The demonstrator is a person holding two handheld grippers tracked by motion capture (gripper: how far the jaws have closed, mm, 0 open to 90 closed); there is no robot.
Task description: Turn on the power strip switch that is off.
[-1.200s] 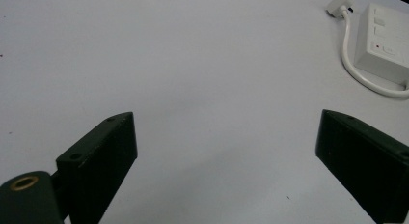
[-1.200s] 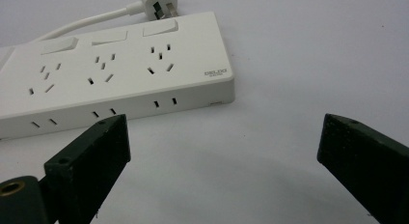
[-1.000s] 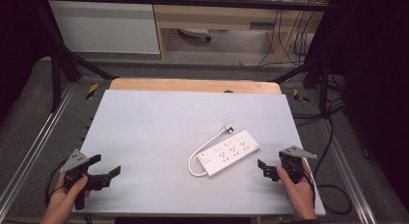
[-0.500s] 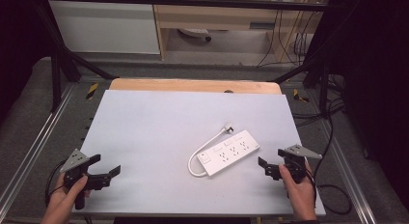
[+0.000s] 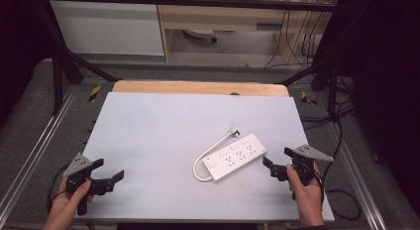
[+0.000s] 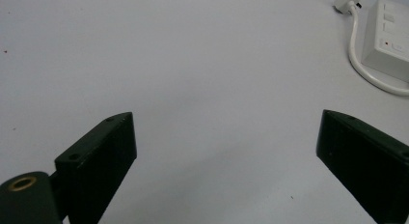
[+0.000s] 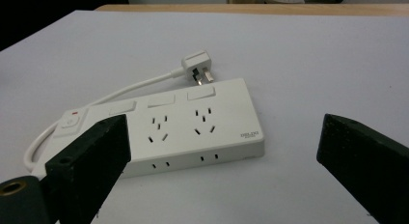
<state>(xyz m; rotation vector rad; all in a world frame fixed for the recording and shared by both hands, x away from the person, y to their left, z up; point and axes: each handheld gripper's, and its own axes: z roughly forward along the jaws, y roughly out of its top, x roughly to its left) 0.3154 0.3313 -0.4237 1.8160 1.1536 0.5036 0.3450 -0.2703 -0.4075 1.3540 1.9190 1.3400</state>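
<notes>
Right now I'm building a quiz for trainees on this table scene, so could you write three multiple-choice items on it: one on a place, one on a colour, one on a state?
1. Where does the power strip lie on the table?
A. nearer the right gripper
B. nearer the left gripper
C. at the far edge

2. What colour is the strip's plug?
A. black
B. white
C. red

3. How do the jaws of the right gripper stand?
A. shut on the cable
B. shut on nothing
C. open, holding nothing

Answers:
1 A: in the high view the strip lies just ahead of the right gripper, while the left gripper is far off at the table's near left.
2 B: the right gripper view shows a white plug on a white cable.
3 C: both black jaws stand wide apart with the strip beyond them, untouched.
</notes>
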